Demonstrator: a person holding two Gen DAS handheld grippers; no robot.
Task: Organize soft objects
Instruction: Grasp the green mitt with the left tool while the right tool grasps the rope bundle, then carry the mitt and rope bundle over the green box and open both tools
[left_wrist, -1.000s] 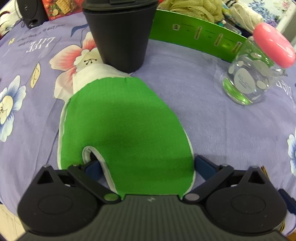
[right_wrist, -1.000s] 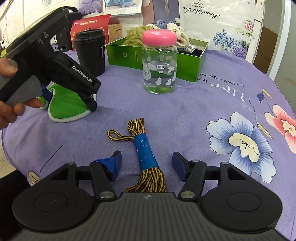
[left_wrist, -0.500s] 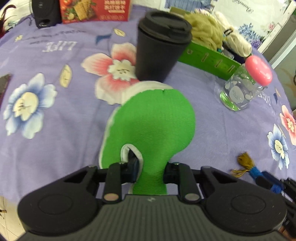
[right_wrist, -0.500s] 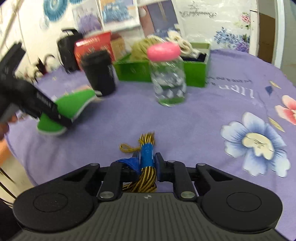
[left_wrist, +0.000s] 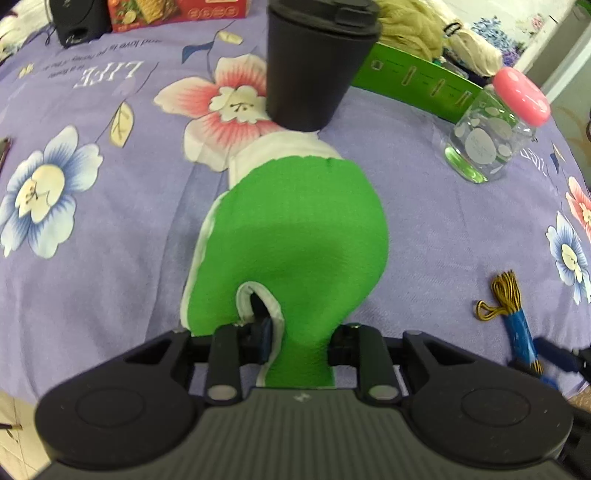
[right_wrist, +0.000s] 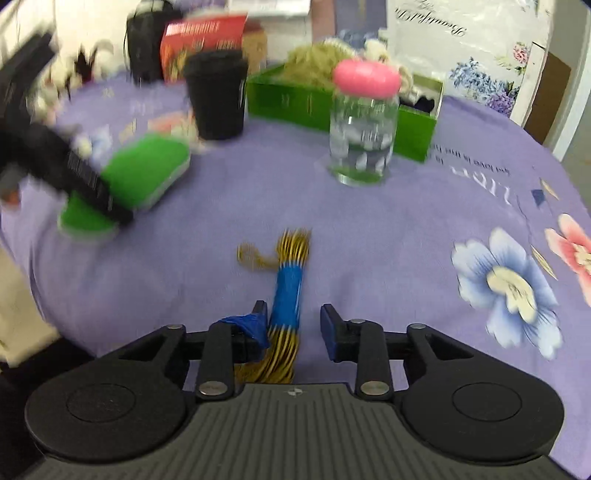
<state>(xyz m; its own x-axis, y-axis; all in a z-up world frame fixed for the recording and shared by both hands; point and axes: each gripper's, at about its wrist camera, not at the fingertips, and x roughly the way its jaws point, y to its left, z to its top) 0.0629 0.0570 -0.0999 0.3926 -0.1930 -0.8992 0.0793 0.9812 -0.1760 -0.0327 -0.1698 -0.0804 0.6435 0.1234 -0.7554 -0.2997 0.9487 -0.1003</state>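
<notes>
Purple floral tablecloth (left_wrist: 424, 229) underneath: left gripper (left_wrist: 301, 343) clamps the green mitt (left_wrist: 295, 236), lengthwise ahead; right gripper (right_wrist: 293, 325), just reopened, straddles the cord bundle (right_wrist: 288, 291), likewise.

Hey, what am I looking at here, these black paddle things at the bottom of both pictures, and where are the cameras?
Those are handheld grippers: a person carries one in each hand, and each has a camera looking forward along its two fingers. One picture comes from the left gripper, the other from the right gripper.

The left gripper is shut on a green mitt; its jaws have just eased slightly. The right gripper's jaws have just been opening, with a cord bundle between them; the right pad stands clear of it.

On the floral cloth also stand a black cup, a jar with a pink lid, and a green box holding soft things.
</notes>
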